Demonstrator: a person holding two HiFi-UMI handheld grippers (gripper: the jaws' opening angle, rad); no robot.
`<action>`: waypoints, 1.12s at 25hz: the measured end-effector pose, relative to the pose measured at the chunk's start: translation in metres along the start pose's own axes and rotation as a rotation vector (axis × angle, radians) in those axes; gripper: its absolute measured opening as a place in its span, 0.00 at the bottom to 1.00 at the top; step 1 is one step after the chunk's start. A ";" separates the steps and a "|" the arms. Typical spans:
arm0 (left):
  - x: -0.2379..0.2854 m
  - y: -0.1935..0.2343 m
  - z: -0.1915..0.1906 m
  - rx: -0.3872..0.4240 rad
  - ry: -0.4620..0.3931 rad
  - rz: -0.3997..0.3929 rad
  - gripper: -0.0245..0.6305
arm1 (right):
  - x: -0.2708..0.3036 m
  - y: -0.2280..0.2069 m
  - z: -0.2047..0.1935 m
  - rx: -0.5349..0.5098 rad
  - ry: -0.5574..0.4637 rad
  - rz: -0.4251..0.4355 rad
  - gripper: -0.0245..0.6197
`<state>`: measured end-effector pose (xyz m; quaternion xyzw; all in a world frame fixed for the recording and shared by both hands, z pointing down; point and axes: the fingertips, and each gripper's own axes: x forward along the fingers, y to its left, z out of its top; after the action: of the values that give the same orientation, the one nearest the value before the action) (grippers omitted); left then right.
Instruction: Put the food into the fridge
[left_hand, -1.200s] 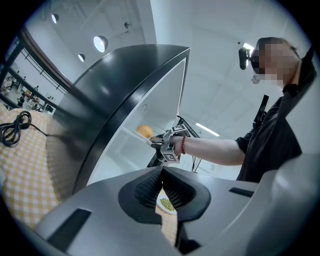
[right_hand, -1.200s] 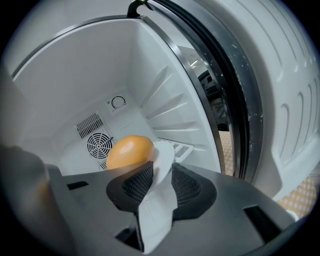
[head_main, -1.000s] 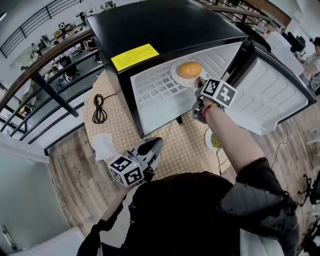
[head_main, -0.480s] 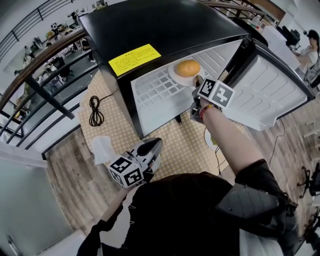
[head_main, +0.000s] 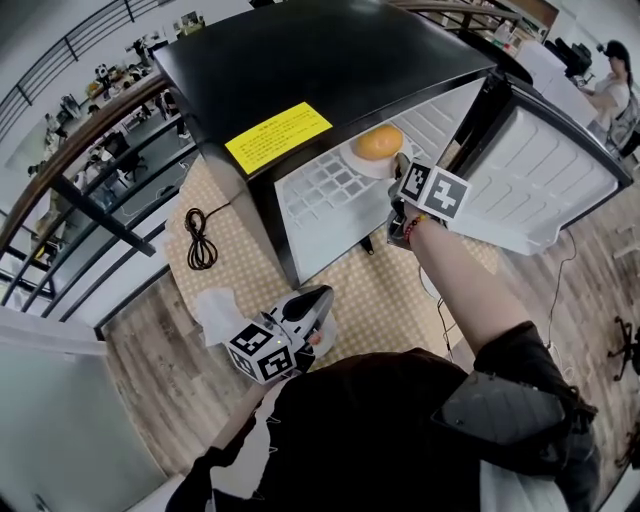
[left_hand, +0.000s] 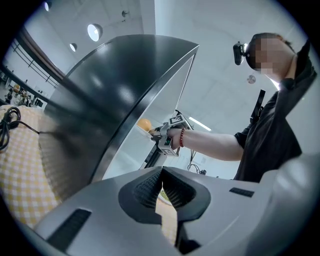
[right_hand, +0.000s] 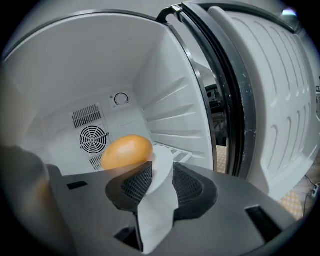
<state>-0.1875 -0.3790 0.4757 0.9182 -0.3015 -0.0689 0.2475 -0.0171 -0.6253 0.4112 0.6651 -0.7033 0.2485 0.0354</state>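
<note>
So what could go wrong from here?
The jaws of the right gripper have just been opening, yet the rim of the round white plate sits between them; pulling back crooked might drag it off the white wire shelf. The round orange bun on it could then roll off.

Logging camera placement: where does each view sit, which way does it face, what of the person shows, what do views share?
Head view: on the person's head, facing steeply down at the open fridge; shows torso, both arms, left gripper, right gripper.
Left gripper view: rides the shut left gripper, facing the fridge's side; shows the person's torso and right arm.
Right gripper view: rides the right gripper, facing into the fridge; its jaws, just opening, straddle the plate's rim.
Shared: all three show the bun.
</note>
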 end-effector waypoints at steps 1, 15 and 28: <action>0.001 0.001 0.001 0.002 -0.001 -0.004 0.06 | 0.000 0.001 0.000 -0.007 -0.002 -0.002 0.23; -0.015 -0.024 0.001 0.037 -0.042 0.111 0.06 | -0.012 -0.008 0.014 -0.069 -0.037 0.060 0.24; 0.022 -0.130 -0.016 0.095 -0.064 0.186 0.06 | -0.142 -0.045 0.028 0.039 -0.101 0.446 0.06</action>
<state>-0.0984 -0.2949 0.4255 0.8943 -0.3961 -0.0608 0.1994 0.0500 -0.5061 0.3462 0.5052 -0.8289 0.2301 -0.0687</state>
